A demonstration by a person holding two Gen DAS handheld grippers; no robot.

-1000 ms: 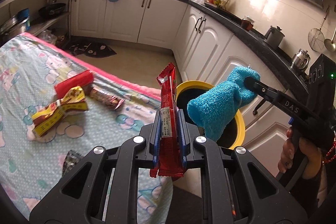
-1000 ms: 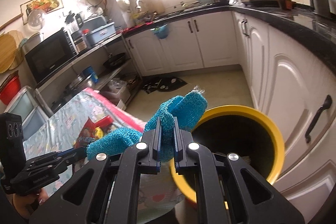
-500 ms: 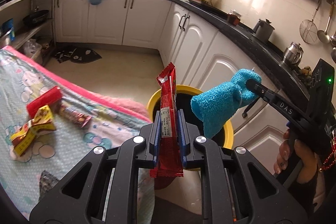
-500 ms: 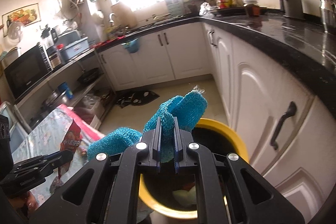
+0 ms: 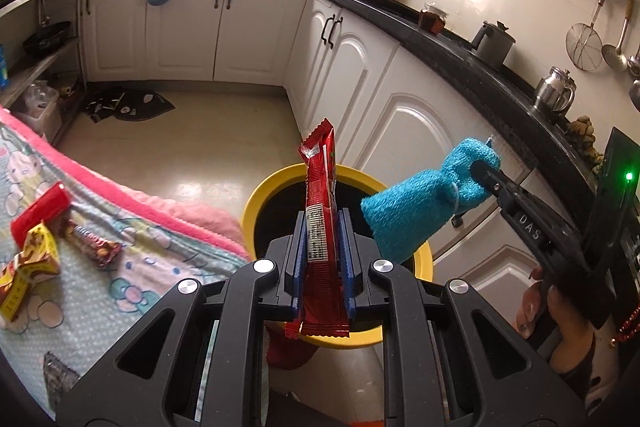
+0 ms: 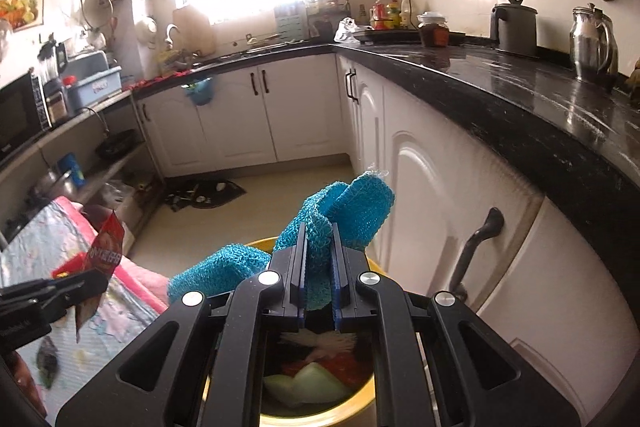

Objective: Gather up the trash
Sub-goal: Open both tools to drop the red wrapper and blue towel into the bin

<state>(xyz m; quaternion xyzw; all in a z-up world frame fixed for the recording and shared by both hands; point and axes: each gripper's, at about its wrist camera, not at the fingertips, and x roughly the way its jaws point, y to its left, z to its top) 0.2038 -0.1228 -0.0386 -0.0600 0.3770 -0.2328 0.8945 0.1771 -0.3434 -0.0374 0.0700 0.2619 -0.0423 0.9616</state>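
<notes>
Red foil snack wrapper (image 5: 320, 227) | clamped upright in left tongs (image 5: 320, 247) | right tongs (image 6: 319, 267) pinch blue knitted cloth (image 6: 344, 207) | both over yellow-rimmed bin (image 5: 256, 199), lower centre, ready for dropping

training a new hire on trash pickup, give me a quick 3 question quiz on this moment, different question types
1. True or false: the left gripper is shut on a red wrapper.
2. What does the right gripper hold? A) blue cloth B) a spoon C) nothing
3. Fill in: the bin below both grippers has a ____ rim.

Key:
1. True.
2. A, the blue cloth.
3. Yellow.
</notes>
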